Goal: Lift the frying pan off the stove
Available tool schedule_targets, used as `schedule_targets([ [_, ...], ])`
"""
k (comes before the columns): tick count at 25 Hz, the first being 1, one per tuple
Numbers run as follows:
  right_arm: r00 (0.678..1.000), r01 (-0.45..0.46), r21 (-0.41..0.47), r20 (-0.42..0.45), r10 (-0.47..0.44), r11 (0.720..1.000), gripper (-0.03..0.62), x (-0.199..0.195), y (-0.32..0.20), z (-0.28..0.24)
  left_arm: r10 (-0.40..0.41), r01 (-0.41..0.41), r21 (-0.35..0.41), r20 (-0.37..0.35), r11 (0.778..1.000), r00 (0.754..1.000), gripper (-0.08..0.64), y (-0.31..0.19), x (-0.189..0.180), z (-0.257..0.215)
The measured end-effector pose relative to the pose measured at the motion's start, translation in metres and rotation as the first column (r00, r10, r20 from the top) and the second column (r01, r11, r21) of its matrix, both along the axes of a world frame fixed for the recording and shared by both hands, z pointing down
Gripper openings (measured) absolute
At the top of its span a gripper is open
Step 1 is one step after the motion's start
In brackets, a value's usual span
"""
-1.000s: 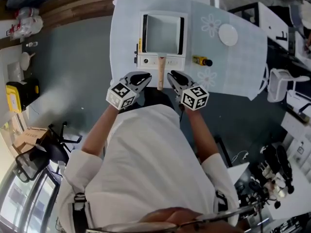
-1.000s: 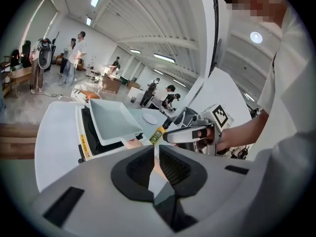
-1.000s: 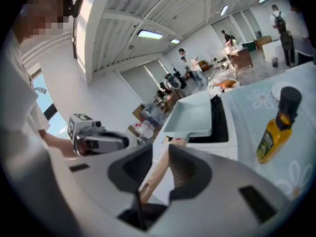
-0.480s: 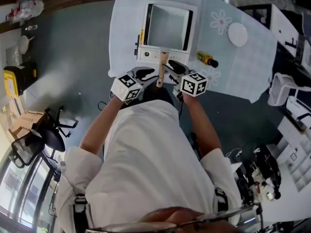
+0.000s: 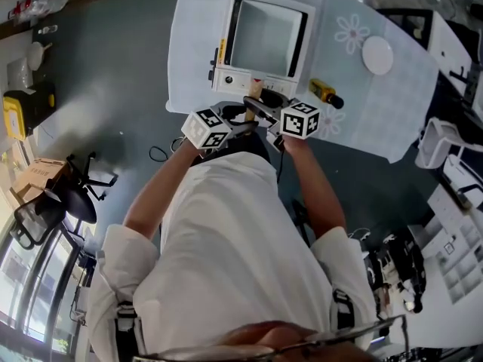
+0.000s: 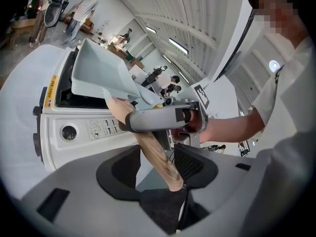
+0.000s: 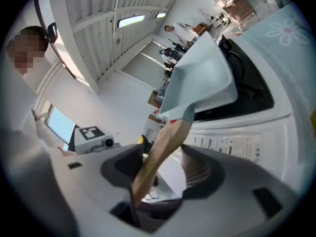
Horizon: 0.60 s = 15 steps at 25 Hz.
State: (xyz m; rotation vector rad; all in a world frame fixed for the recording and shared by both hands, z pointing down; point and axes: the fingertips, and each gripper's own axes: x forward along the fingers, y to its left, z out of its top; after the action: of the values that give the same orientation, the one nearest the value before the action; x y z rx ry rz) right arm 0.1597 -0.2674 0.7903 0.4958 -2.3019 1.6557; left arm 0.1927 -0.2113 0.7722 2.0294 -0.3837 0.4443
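Nearest, the left gripper [image 6: 157, 167] has its jaws spread wide, having just been opening, and the wooden handle [image 6: 154, 149] runs between them unclamped. The right gripper [image 7: 163, 169] comes in from the other side. Its jaws have also just been opening and stand apart around the same handle, a little farther along it. Both likely straddle the handle because it is the only part made to be gripped, and two holds would steady a long load. Beyond them the rectangular pale pan [image 5: 268, 36] sits on the white stove [image 5: 249, 79], not yet lifted, its handle jutting over the near edge toward the person. Beside the stove's knob [image 6: 69, 132] on the front panel is a printed label [image 6: 101, 128], and a yellow strip [image 6: 49, 90] runs along the left side; neither can be read. The stove rests on a pale cloth [image 5: 377, 104] printed with daisies. To the right lie a yellow-and-black tool [image 5: 324, 93] and, farther off, a white disc [image 5: 376, 54].
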Motion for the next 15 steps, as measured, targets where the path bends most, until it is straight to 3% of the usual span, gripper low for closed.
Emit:
schedule_targets([
  [9, 0.996, 0.056, -0.063, 0.078, -0.051, 0.996, 0.238, -0.011, 0.001, 0.007, 0.005, -0.009, -0.074, -0.048, 0.997, 0.999, 0.224, 0.003, 0.013, 0.017],
  [15, 0.993, 0.041, -0.070, 0.111, -0.033, 0.997, 0.224, -0.011, 0.002, 0.005, -0.020, 0.013, -0.090, -0.076, 0.996, 0.997, 0.190, 0.002, 0.014, 0.017],
])
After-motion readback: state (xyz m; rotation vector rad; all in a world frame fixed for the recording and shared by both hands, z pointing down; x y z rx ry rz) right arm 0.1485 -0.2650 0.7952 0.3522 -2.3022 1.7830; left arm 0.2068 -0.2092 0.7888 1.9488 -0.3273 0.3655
